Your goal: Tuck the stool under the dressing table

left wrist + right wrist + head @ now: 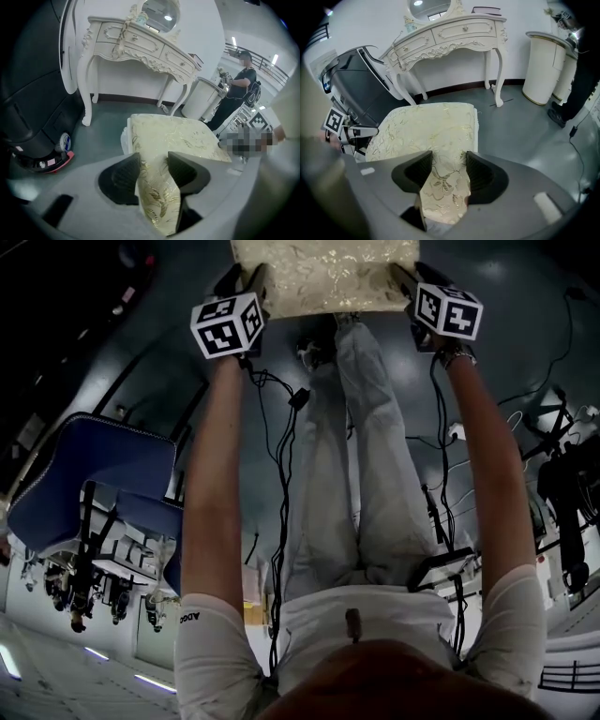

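Grey floor (525,126) ahead, and I've got the stool (431,126) by its brocade cushion. The left gripper (153,172) has its jaws pinching one edge, the right gripper (449,174) the opposite edge. The stool sits short of the dressing table (454,35), facing the gap between its legs. A black machine (361,89) crowds the table's leg on the left. A white round cabinet (543,65) and a person (236,93) stand off to the right.

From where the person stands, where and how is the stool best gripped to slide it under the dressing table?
Pinch the stool by its padded seat at both near corners, coming from the side facing away from the dressing table. The seat is wide and flat with a thin rim, and the table stands ahead. The left gripper and right gripper are clamped there.
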The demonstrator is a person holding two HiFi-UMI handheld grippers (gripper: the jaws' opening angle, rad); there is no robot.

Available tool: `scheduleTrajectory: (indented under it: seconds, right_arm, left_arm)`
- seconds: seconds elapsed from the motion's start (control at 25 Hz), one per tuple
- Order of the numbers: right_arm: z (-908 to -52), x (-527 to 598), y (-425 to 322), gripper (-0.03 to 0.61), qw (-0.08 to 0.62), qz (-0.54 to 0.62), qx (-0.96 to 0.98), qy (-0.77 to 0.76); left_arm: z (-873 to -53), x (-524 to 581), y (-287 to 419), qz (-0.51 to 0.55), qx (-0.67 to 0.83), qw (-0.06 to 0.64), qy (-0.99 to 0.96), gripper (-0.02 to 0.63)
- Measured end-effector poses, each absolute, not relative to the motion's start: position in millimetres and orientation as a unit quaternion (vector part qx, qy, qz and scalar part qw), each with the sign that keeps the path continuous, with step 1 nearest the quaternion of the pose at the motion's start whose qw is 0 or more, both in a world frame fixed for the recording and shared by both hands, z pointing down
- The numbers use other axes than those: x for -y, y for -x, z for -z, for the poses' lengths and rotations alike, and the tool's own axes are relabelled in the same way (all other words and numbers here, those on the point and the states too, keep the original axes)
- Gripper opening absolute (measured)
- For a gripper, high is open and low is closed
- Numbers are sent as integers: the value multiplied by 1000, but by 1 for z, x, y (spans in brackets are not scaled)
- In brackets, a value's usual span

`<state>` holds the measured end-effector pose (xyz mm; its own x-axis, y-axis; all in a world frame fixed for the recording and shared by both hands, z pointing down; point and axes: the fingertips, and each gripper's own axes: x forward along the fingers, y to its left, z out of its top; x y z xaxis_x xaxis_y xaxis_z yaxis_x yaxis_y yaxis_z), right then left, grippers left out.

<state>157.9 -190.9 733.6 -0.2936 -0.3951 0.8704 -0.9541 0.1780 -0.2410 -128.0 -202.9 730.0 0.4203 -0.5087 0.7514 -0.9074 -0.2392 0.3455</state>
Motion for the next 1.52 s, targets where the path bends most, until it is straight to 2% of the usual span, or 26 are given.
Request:
scheduleTrajectory:
  seconds: [0.6, 1.08, 1.52]
  right_arm:
    - [-734, 287, -156, 242, 347, -408, 713, -452]
    - [-735, 422, -150, 241, 372, -389, 735, -411]
    - [-733, 505, -143, 244, 357, -390, 740, -415]
  left_arm:
    - [-728, 285, 127, -281, 490, 395, -724, 196]
    - [-730, 385, 130, -286, 525, 416, -685, 196]
    - [-726, 475, 139, -293, 535, 398, -685, 193]
